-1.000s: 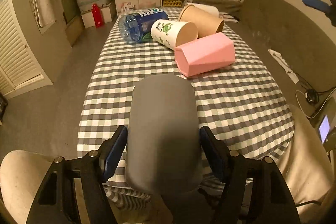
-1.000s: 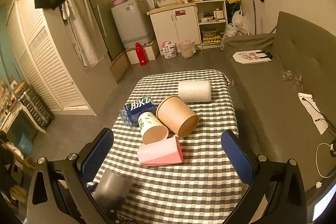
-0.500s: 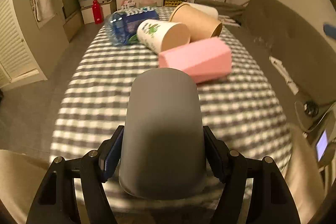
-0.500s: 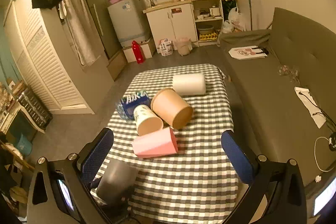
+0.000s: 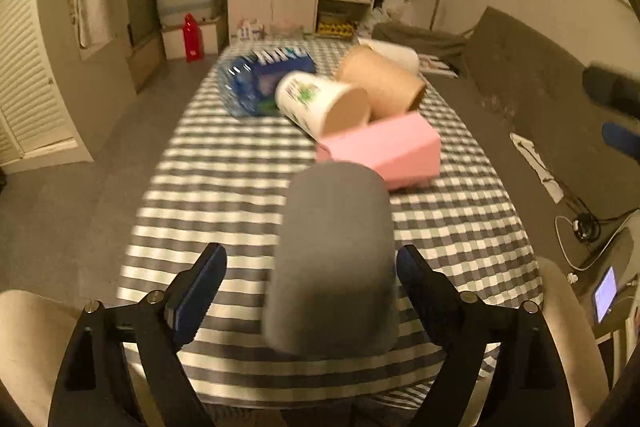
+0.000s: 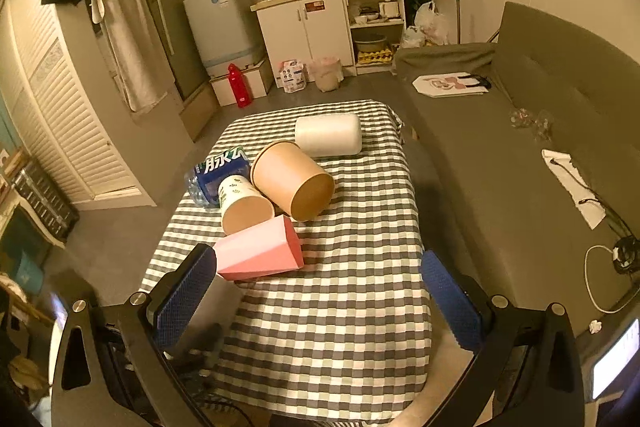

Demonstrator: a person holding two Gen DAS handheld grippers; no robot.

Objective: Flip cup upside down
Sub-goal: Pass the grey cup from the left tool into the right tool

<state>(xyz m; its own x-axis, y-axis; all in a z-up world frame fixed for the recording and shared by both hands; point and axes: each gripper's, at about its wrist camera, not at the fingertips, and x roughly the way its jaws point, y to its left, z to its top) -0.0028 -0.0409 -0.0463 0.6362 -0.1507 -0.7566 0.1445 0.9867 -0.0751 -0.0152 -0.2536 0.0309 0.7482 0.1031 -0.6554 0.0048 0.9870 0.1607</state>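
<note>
A grey cup (image 5: 334, 259) stands between the fingers of my left gripper (image 5: 310, 293) on the checked table (image 5: 224, 183), closed end up, blurred. The jaws are open, with a clear gap on the left side; the right finger is at the cup's edge. In the right wrist view the grey cup (image 6: 214, 307) shows partly behind the left finger, near the table's front left corner. My right gripper (image 6: 316, 301) is open and empty, above the table's front part.
Lying on their sides further back are a pink cup (image 6: 260, 251), a white printed paper cup (image 6: 244, 205), a brown paper bowl (image 6: 292, 179), a blue-labelled water bottle (image 6: 216, 175) and a white cup (image 6: 328, 135). A grey sofa (image 6: 540, 155) runs along the right.
My left gripper has opened and let go of the grey cup, which now stands off-centre to the right between the fingers. The right gripper has moved down and closer to the table.
</note>
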